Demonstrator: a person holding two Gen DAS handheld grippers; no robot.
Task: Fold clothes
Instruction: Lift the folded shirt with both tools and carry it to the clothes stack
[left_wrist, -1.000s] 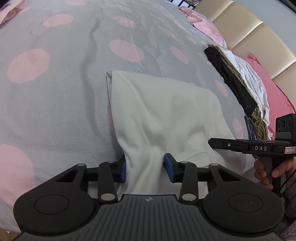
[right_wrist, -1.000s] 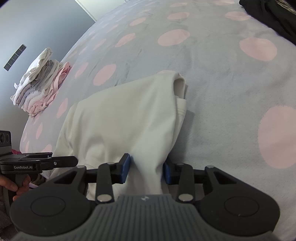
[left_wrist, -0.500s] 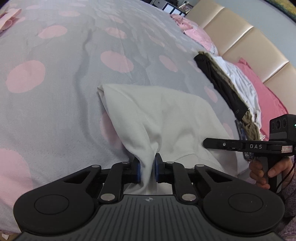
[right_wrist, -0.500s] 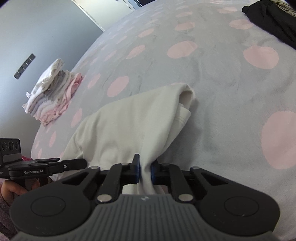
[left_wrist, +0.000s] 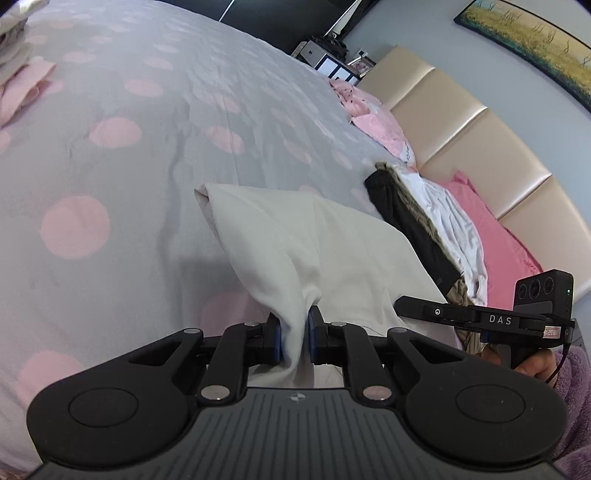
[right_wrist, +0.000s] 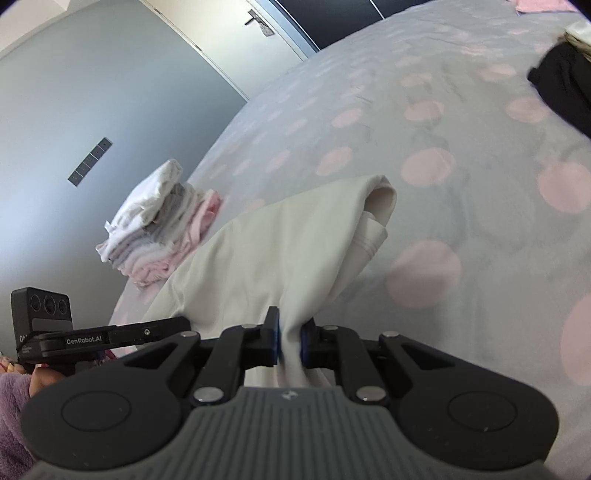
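Folded pile (right_wrist: 162, 229) of white, grey, pink clothes at left bed edge. Left tool (left_wrist: 294, 338) clamped on near edge of cream garment (left_wrist: 295, 240); jaws just closed, cloth bunched between pads. Garment near edge raised off dotted grey bedspread (left_wrist: 110, 166), far fold resting on it. Right tool (right_wrist: 290, 341) likewise pinching garment's other near corner. Dark, white clothes heap (left_wrist: 417, 221) by pink pillow (left_wrist: 498, 240) at right.
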